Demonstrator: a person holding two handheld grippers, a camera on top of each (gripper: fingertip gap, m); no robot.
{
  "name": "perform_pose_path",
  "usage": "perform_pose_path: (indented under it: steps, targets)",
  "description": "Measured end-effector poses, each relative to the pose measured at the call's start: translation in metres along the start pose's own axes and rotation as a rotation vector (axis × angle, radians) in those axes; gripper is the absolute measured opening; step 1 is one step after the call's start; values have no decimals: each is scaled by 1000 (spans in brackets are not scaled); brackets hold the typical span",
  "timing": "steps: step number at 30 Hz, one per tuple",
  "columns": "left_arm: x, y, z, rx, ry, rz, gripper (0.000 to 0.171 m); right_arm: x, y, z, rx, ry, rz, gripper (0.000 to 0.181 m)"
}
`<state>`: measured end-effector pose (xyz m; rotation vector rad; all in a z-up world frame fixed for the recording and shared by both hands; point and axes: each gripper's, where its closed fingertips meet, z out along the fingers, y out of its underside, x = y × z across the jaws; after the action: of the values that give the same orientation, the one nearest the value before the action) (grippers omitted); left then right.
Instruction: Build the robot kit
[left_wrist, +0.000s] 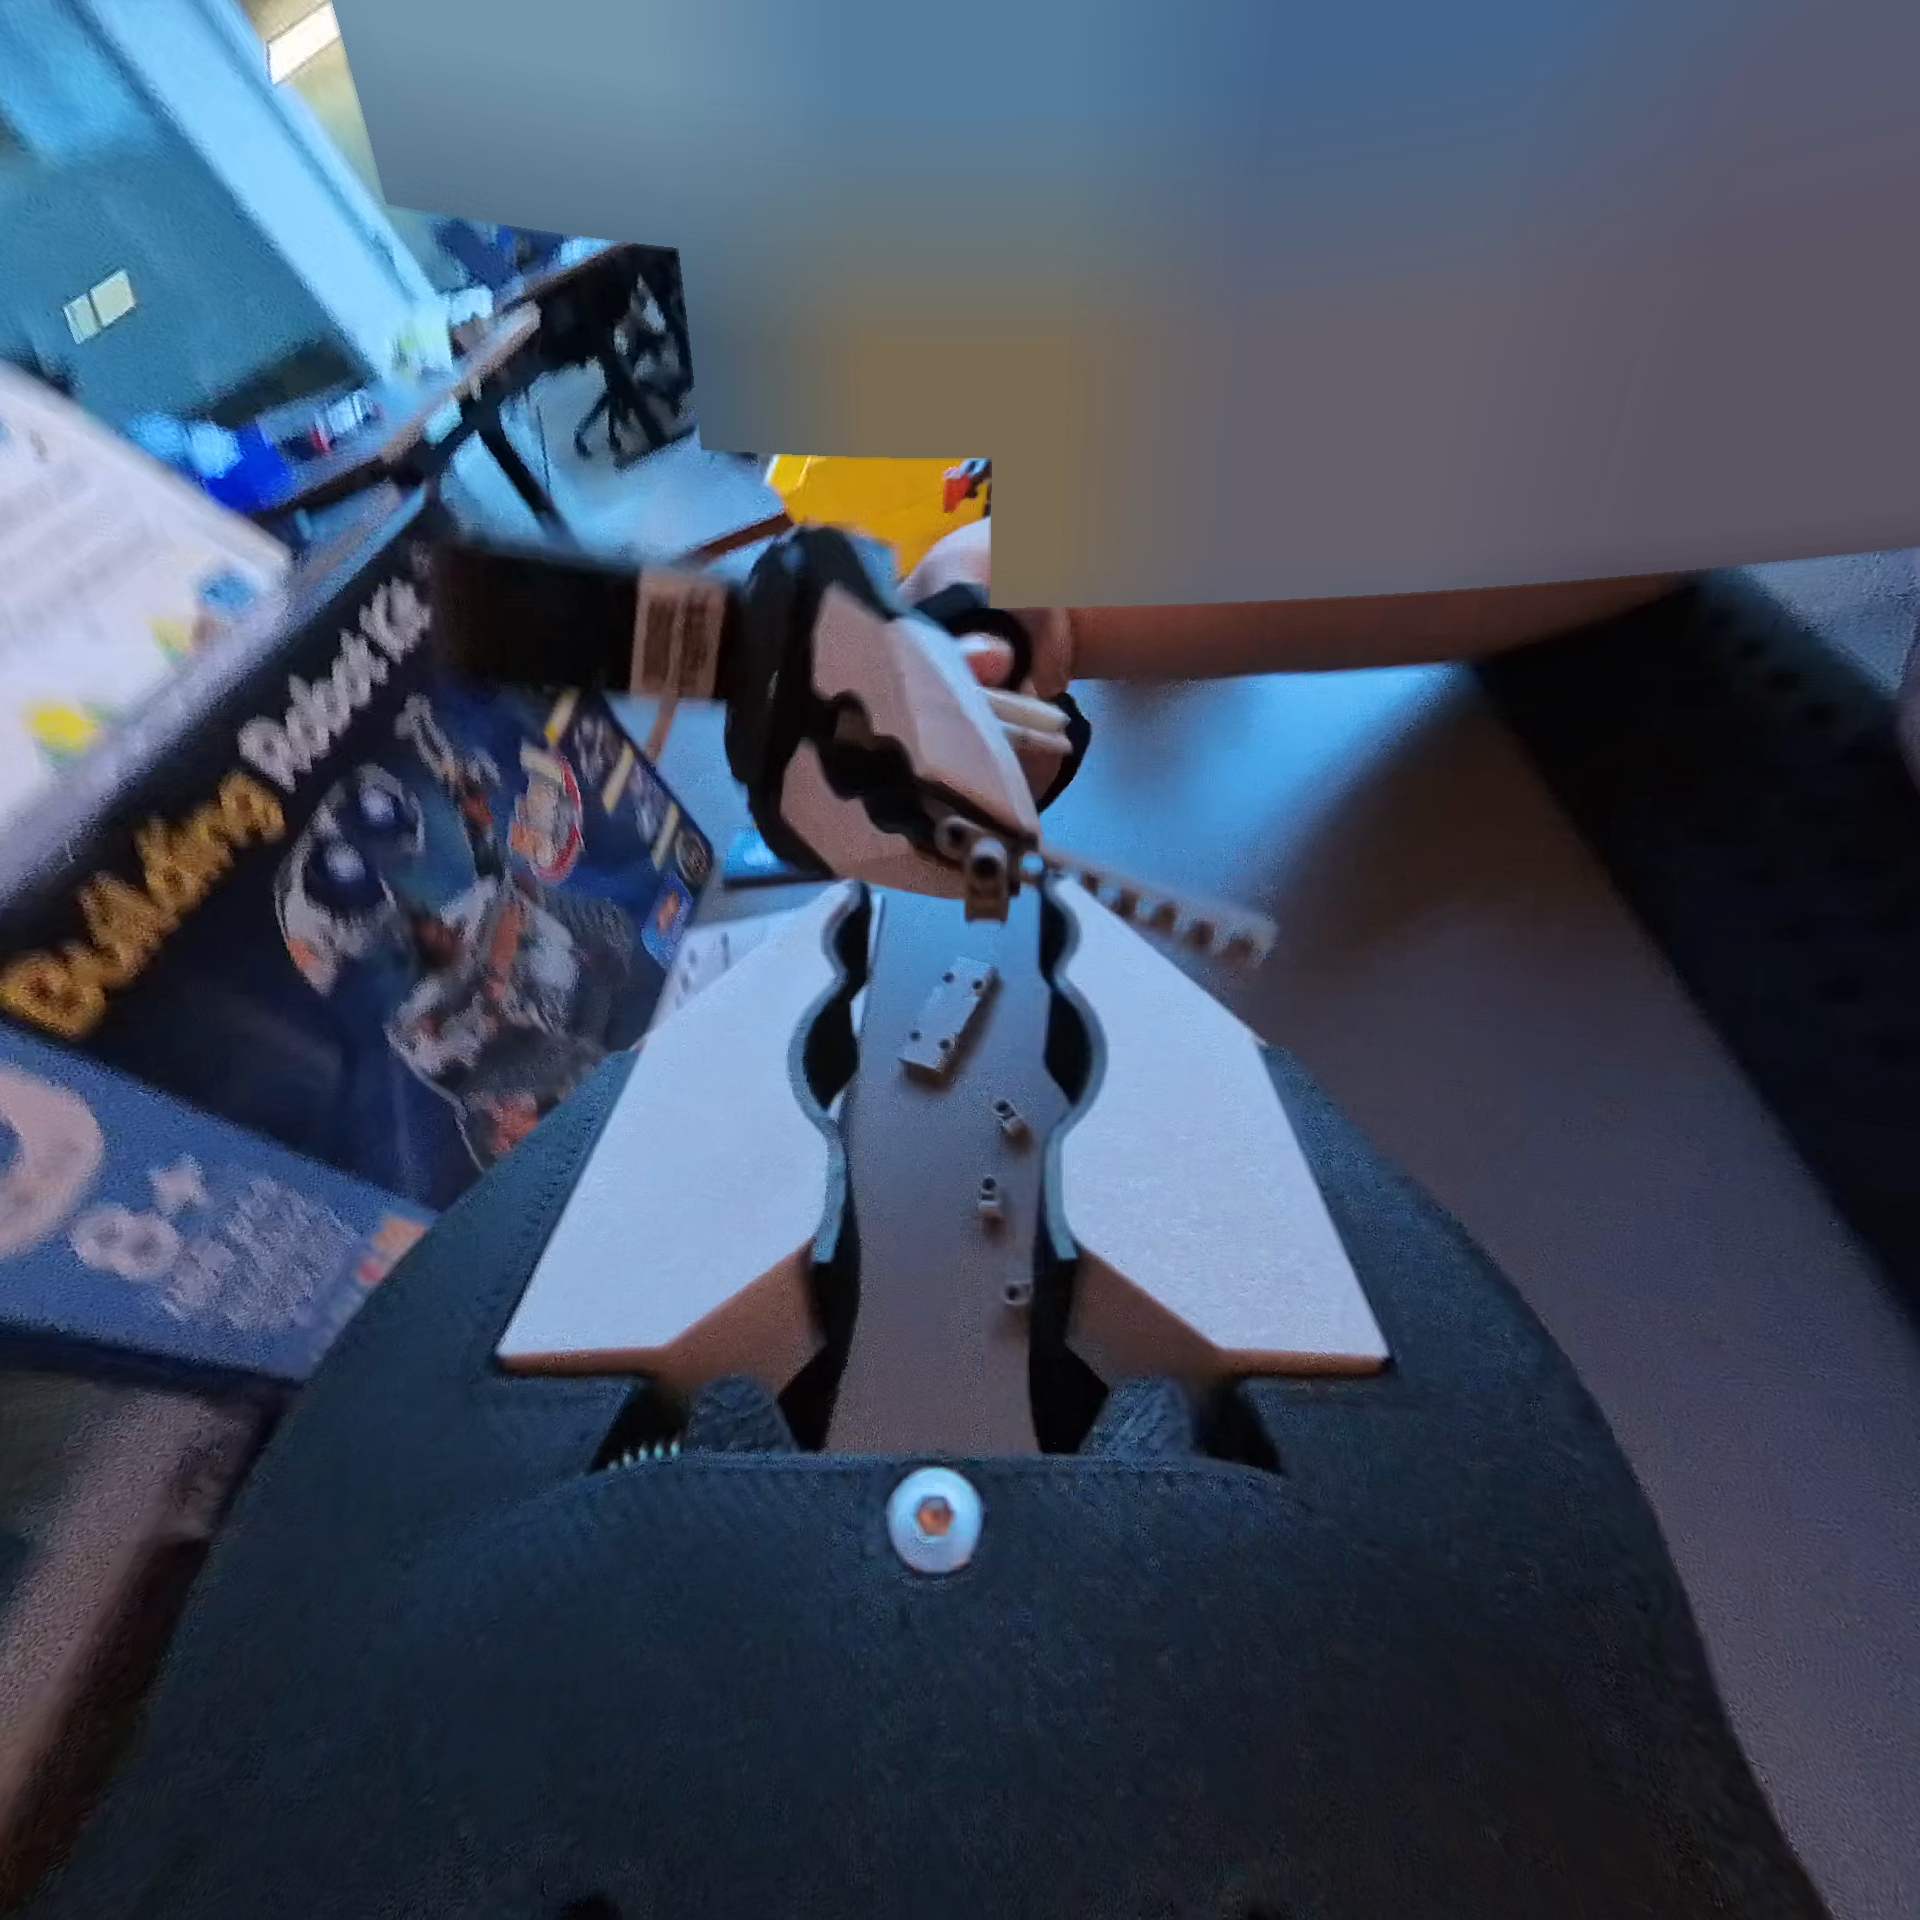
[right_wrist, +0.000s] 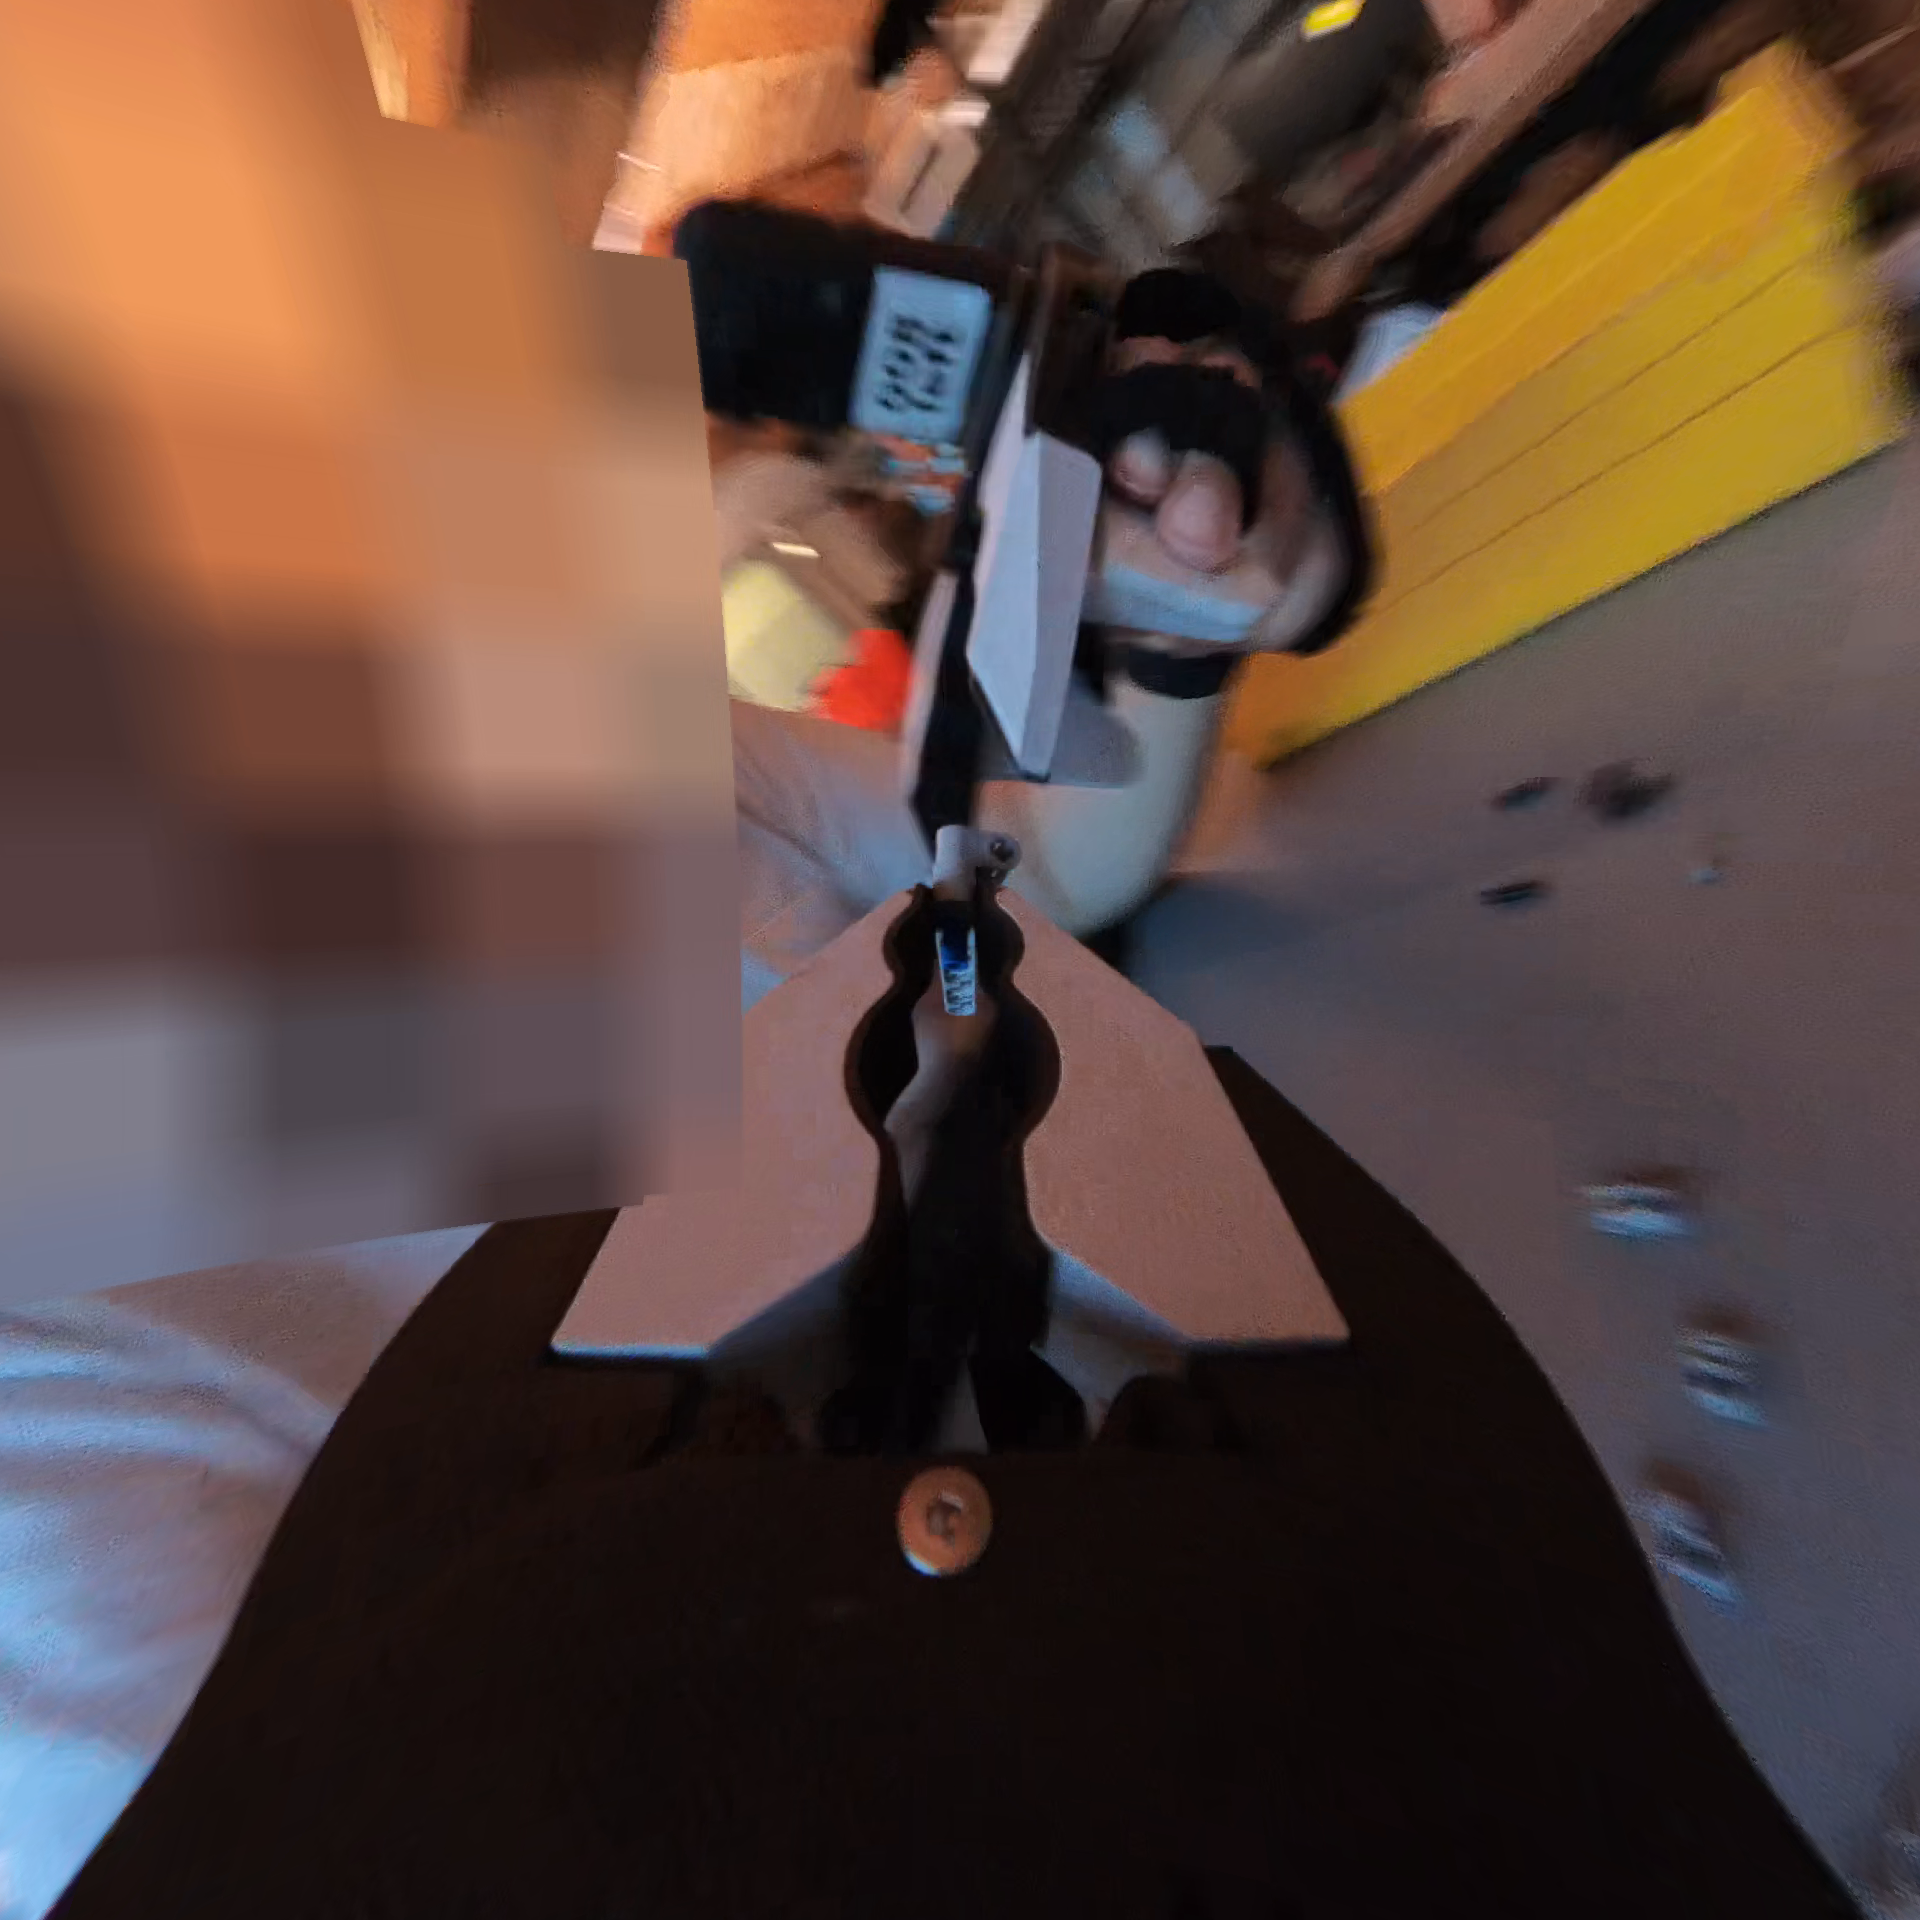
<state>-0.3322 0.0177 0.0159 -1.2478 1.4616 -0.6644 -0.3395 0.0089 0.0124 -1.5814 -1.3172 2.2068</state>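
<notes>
My left gripper (left_wrist: 956, 896) hangs above the table with its jaws apart. Between its fingertips sits a small grey connector piece (left_wrist: 987, 881). A long grey perforated beam (left_wrist: 1158, 912) runs from that piece to the right. My right gripper (left_wrist: 982, 847) comes in from the upper left and is shut on the connector piece. In the right wrist view my right gripper (right_wrist: 954, 920) is closed on a thin white and blue part (right_wrist: 958, 971). A white end (right_wrist: 971, 847) sticks out past its tips. The left gripper (right_wrist: 951, 816) is edge-on just beyond, held by a hand (right_wrist: 1195, 499).
A dark blue kit box (left_wrist: 364, 883), a white box (left_wrist: 104, 623) and a blue box (left_wrist: 156, 1226) stand at the left. A grey plate (left_wrist: 951, 1018) and small loose parts (right_wrist: 1579, 800) lie on the table. Yellow boxes (right_wrist: 1610, 364) stand far right. A forearm (left_wrist: 1351, 634) crosses behind. My left and right fingertips are right by each other.
</notes>
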Motion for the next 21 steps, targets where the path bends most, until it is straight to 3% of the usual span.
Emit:
perform_pose_path:
  steps: [1,6,8,11,16,21]
  targets:
    - [-9,2,-3,1,-1,-107,35,13,-2,-3,-19,141,-89,6]
    - [-47,-1,-20,161,84,-744,42,26,-28,-16,-87,621,-674,7]
    - [-54,0,-24,211,132,-880,46,30,-33,-19,-153,768,-845,7]
    - [-52,9,-18,142,77,-766,43,36,-38,-22,-215,919,-997,7]
    - [-40,25,-10,-60,-46,-411,30,43,-29,-16,-279,904,-1012,7]
    - [-20,39,2,-162,28,-353,28,45,-16,-16,-313,836,-955,7]
